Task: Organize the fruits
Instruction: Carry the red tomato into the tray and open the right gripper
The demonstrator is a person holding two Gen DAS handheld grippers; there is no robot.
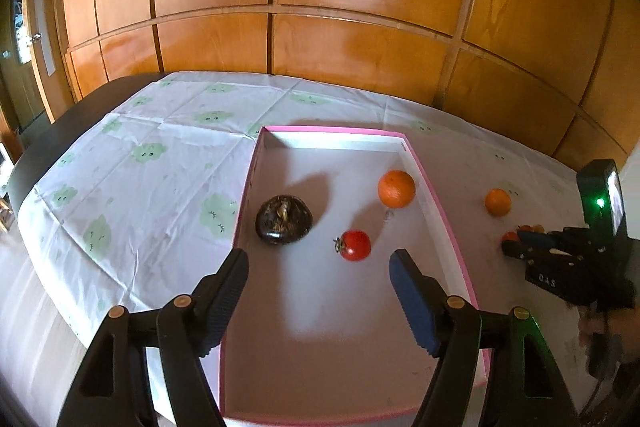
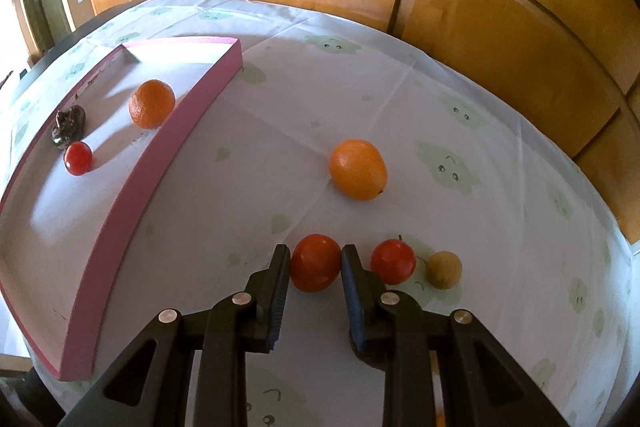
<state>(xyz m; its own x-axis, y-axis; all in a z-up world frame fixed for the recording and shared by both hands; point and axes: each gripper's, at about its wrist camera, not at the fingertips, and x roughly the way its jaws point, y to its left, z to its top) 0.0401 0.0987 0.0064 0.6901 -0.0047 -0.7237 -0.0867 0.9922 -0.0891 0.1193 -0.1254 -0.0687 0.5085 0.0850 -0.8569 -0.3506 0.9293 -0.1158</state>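
- Your left gripper (image 1: 319,259) hangs over the near half of the pink-rimmed tray (image 1: 448,223), its fingers spread wide with nothing between them.
- Three fruits lie loose in that tray: a dark, near-black round fruit (image 1: 284,220) towards the left wall, a small red tomato (image 1: 354,245) with its green stalk end turned left, and an orange (image 1: 396,188) close to the right wall.
- Your right gripper (image 2: 315,259) is down on the tablecloth (image 2: 460,67) to the right of the tray, its fingers closed on a red-orange tomato (image 2: 315,263); both pads touch its sides.
- Just right of that gripper sits a second red tomato (image 2: 393,261), and beside it a small tan-brown round fruit (image 2: 444,269); the two look close, but whether they touch you cannot tell.
- A smooth orange citrus (image 2: 358,169) lies alone on the cloth, farther from you than the gripped tomato and well apart from the tray.
- The cloth is white with pale green cloud faces; wooden wall panels (image 1: 340,7) stand behind the table.
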